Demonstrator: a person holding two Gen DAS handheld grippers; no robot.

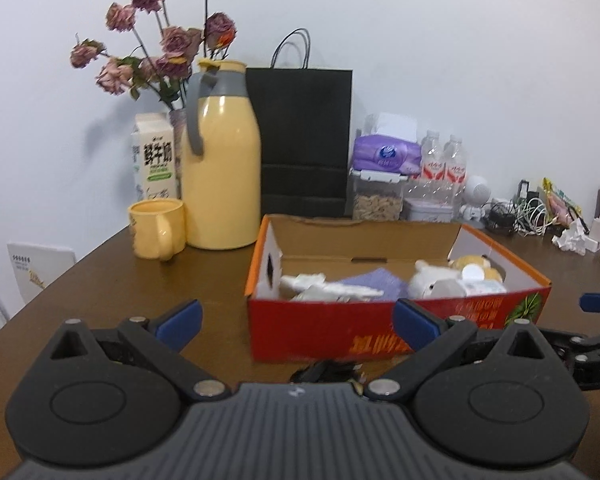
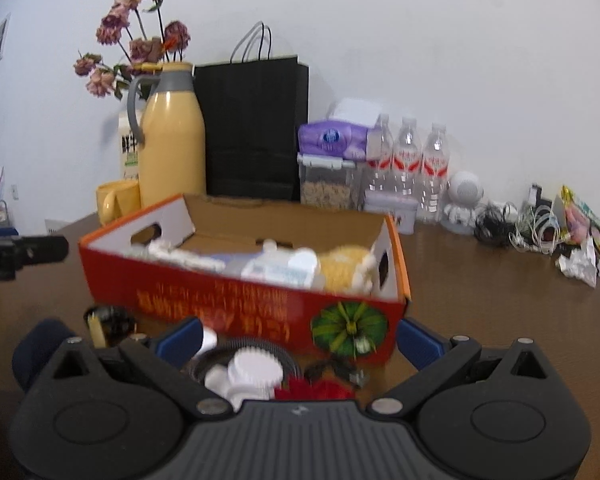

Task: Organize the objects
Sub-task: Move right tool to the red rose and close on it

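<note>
A red and orange cardboard box (image 1: 328,332) stands open on the brown table; it also shows in the right wrist view (image 2: 204,296). Inside lie white plush toys (image 1: 432,284), a yellow plush (image 2: 344,268), a purple packet (image 1: 376,282) and a white bottle (image 2: 280,268). My left gripper (image 1: 298,320) is open and empty, just in front of the box. My right gripper (image 2: 298,340) is open and empty, above loose items in front of the box: a white ribbed cap (image 2: 254,368), a red object (image 2: 316,390) and a small dark clip (image 2: 336,368).
Behind the box stand a yellow thermos jug (image 1: 220,160), a yellow mug (image 1: 158,228), a milk carton (image 1: 154,160), dried roses (image 1: 160,52), a black paper bag (image 1: 302,140), a tissue pack (image 1: 386,156), water bottles (image 2: 406,164), a white toy robot (image 2: 462,200) and tangled cables (image 2: 528,224).
</note>
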